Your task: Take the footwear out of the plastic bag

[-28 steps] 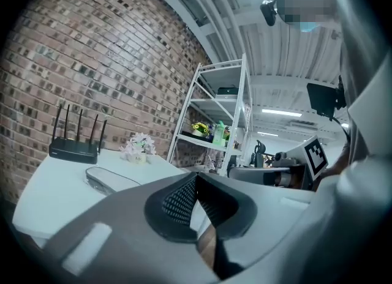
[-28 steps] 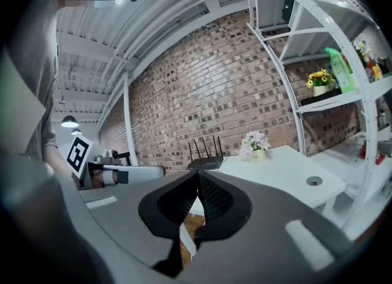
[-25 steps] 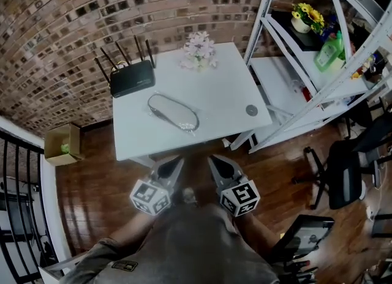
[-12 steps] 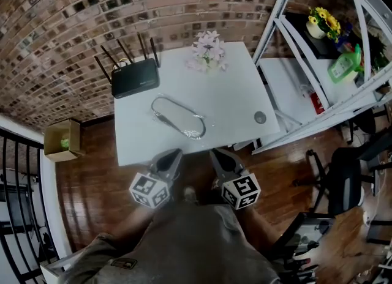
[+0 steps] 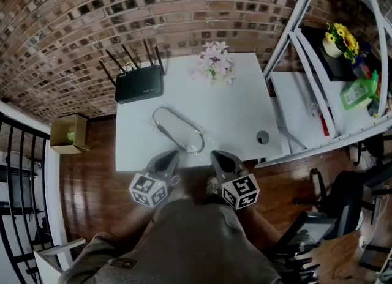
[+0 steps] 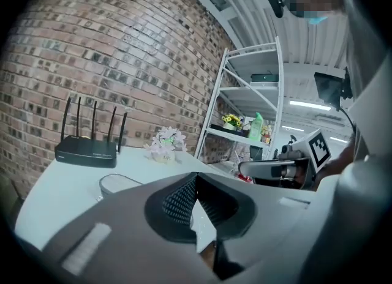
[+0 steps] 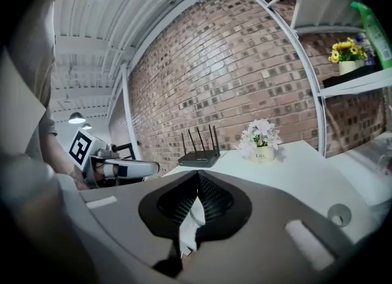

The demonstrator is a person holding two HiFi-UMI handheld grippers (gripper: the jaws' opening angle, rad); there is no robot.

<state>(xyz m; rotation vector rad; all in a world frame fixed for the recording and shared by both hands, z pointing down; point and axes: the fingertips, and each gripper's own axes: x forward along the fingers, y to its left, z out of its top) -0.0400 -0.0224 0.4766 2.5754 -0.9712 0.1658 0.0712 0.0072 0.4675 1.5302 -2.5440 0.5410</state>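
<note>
The grey left gripper [image 5: 172, 153] and grey right gripper [image 5: 215, 153] have advanced toward twelve o'clock, their tips now overlapping the near edge of the white square table [image 5: 245, 111].

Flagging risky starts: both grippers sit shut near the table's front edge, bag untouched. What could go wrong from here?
Left gripper and right gripper are shut; unless they open first they may just shove the plastic bag along the table. The bag is clear and thin, so a pinch could catch the footwear inside too and lift both together.
</note>
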